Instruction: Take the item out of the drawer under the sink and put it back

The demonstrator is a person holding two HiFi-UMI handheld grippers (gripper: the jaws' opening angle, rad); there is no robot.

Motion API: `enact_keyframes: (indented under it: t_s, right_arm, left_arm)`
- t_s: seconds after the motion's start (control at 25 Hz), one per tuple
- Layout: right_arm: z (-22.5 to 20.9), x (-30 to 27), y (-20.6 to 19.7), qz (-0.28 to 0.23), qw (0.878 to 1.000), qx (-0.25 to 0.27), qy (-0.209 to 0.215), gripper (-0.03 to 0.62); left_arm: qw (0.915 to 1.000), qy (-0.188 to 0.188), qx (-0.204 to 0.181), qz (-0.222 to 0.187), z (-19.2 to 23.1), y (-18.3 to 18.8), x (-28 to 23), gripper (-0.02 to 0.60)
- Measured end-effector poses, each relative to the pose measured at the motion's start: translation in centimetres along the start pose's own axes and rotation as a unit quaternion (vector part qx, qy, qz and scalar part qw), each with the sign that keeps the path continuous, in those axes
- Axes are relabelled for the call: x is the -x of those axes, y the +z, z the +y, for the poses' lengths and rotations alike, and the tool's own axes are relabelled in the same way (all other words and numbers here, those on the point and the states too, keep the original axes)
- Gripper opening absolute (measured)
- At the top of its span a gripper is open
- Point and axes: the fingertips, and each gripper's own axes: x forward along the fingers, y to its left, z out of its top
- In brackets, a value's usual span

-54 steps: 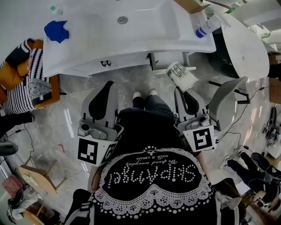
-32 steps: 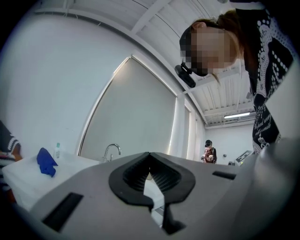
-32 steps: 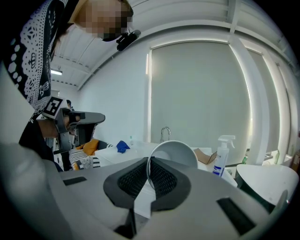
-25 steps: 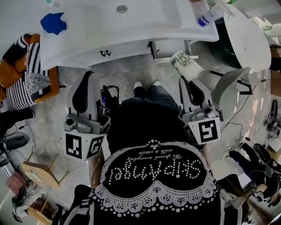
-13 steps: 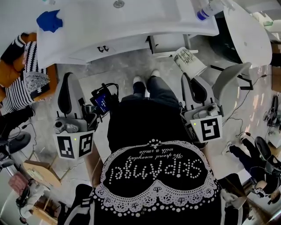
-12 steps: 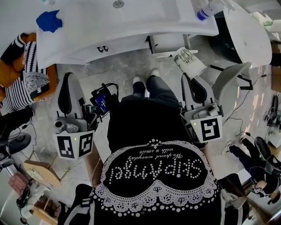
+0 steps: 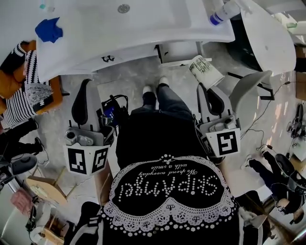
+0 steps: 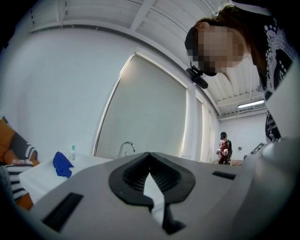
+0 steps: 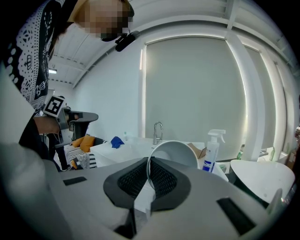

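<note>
The first half of the job looks done. The white paper cup with dark print on its side (image 7: 205,72) is out of the drawer and up in the air. It is right of the middle of the head view, just below the front edge of the white sink surface (image 7: 158,21). The right tool (image 7: 204,89) holds it. Its two black pads pinch the thin wall of the cup at the rim, one pad inside and one outside. The cup is tipped on its side, with its round open mouth turned toward the tool.

The left tool (image 7: 86,86) is at the left of the head view, over the grey floor (image 7: 129,81). Its jaws are closed together with nothing between them.

What is left, I think, is to put the cup back in and shut the drawer. A white box shape (image 7: 180,50) sticks out under the sink, just above the cup. It may be the open drawer, but I cannot tell for sure.

The cup looks light, thin and smooth, and it could squash if pinched hard. The tool pads are black with little ridges. The sink surface is hard, white and shiny, with a round metal drain (image 7: 124,8). A soft, crumpled blue cloth (image 7: 49,29) lies at its upper left. A white plastic spray bottle with a blue label (image 7: 222,13) stands at its upper right.
</note>
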Motion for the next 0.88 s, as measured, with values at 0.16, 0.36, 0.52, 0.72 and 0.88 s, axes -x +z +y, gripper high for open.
enact_keyframes:
  t_s: [0.16,0.36,0.52,0.72,0.88]
  right_arm:
    - [-2.9,-0.6,0.1,0.010,1.000,0.010,0.008,0.025]
    - [-5.5,-1.9,0.1,0.032,0.996,0.082,0.019,0.025]
    - [-7.1,-2.8,-2.0,0.094,0.974,0.203,0.038,0.025]
    - [-7.6,-4.0,-4.1,0.129,0.958,0.242,0.079,0.025]
    - [-7.7,-5.2,-5.6,0.144,0.958,0.222,0.109,0.025]
  left_arm:
    - [0.9999,-0.009,0.006,0.009,-2.3,-0.3,-3.1,0.005]
    - [0.9998,-0.011,0.014,0.009,-4.1,-0.3,-5.7,0.005]
    - [0.9997,-0.009,0.017,0.012,-4.8,-0.6,-7.1,0.005]
    - [0.9998,-0.001,0.013,0.017,-5.1,-0.7,-7.9,0.005]
    - [0.9997,0.009,0.014,0.015,-4.8,-0.9,-8.3,0.005]
